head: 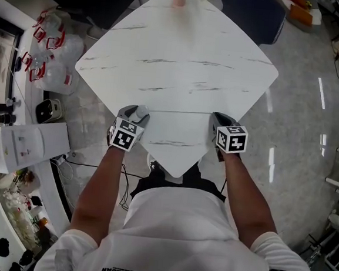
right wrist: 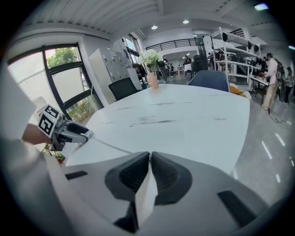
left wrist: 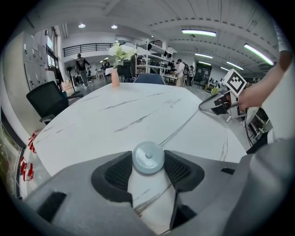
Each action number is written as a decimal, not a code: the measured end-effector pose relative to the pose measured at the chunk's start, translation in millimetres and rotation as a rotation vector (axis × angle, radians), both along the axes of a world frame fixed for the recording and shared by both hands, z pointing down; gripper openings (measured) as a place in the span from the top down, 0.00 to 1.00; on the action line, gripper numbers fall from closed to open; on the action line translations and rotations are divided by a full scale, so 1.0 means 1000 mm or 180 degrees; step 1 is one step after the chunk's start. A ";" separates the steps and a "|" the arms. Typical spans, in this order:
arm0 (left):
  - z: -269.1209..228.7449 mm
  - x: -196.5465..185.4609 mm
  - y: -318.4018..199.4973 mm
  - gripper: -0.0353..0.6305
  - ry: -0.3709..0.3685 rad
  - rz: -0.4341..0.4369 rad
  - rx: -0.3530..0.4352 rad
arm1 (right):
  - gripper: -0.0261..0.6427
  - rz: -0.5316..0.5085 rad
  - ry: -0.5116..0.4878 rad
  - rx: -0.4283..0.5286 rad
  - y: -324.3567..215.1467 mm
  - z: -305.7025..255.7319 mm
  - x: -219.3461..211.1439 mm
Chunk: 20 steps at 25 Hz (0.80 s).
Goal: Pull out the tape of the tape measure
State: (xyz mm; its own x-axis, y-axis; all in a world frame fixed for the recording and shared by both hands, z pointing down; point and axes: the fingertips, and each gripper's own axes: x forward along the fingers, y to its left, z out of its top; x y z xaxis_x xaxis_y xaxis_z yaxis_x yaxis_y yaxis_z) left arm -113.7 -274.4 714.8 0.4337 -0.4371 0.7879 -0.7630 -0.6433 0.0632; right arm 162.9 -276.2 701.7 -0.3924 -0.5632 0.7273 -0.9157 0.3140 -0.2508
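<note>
Gripping the tape measure (left wrist: 148, 157) in my left claw (head: 138, 112), I have the jaws spread wide around its round, pale grey case, with a pad pressed on either side. My right claw (right wrist: 150, 156) is almost closed, its tips pinched on the end of the tape (right wrist: 110, 145) (a thin pale line, hard to pick out against the marble). The tape runs drawn out from one claw to the other, low over the near corner of the white table (head: 182, 56). Both claws slant down toward the tabletop, well apart.
</note>
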 end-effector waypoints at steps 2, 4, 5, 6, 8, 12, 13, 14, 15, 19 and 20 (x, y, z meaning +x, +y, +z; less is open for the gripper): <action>-0.003 0.001 -0.001 0.60 0.0016 0.0011 -0.0039 | 0.92 -0.0013 -0.0003 -0.0029 0.000 0.001 0.000; -0.005 0.000 -0.002 0.57 0.0022 0.0025 -0.0047 | 0.87 -0.0013 -0.0030 -0.0062 0.001 0.001 0.001; -0.005 -0.001 -0.003 0.57 0.0030 0.0026 -0.0038 | 0.84 -0.0005 -0.0050 -0.0062 0.001 0.001 0.001; -0.007 -0.002 -0.003 0.56 0.0036 0.0028 -0.0026 | 0.83 0.0002 -0.0064 -0.0053 0.001 -0.001 0.002; -0.016 -0.004 -0.001 0.55 0.0029 0.0035 0.0002 | 0.82 0.0008 -0.0055 -0.0026 0.002 -0.005 0.004; -0.039 -0.007 0.003 0.55 0.0016 0.0046 0.0104 | 0.81 -0.0006 0.0010 0.0061 0.006 -0.019 0.011; -0.045 -0.008 0.004 0.55 0.0013 0.0041 0.0130 | 0.81 -0.0019 0.0020 0.0092 0.007 -0.024 0.012; -0.052 -0.009 0.006 0.56 0.0015 0.0035 0.0158 | 0.81 -0.0033 0.0022 0.0126 0.008 -0.030 0.011; -0.060 -0.008 0.008 0.56 0.0027 0.0032 0.0188 | 0.81 -0.0047 0.0015 0.0165 0.009 -0.038 0.011; -0.095 0.001 0.019 0.58 0.0142 0.0065 0.0353 | 0.81 -0.0142 -0.0048 0.0330 0.019 -0.073 0.001; -0.105 0.003 0.022 0.58 0.0182 0.0073 0.0412 | 0.81 -0.0172 -0.0070 0.0374 0.023 -0.083 -0.003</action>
State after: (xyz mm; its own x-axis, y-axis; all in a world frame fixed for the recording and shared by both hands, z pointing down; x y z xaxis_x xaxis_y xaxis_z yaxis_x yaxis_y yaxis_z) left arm -110.6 -252.0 609.9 0.4874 -0.5229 0.6993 -0.7455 -0.6662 0.0215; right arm 160.2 -253.3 618.2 -0.4395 -0.6217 0.6483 -0.8913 0.3911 -0.2292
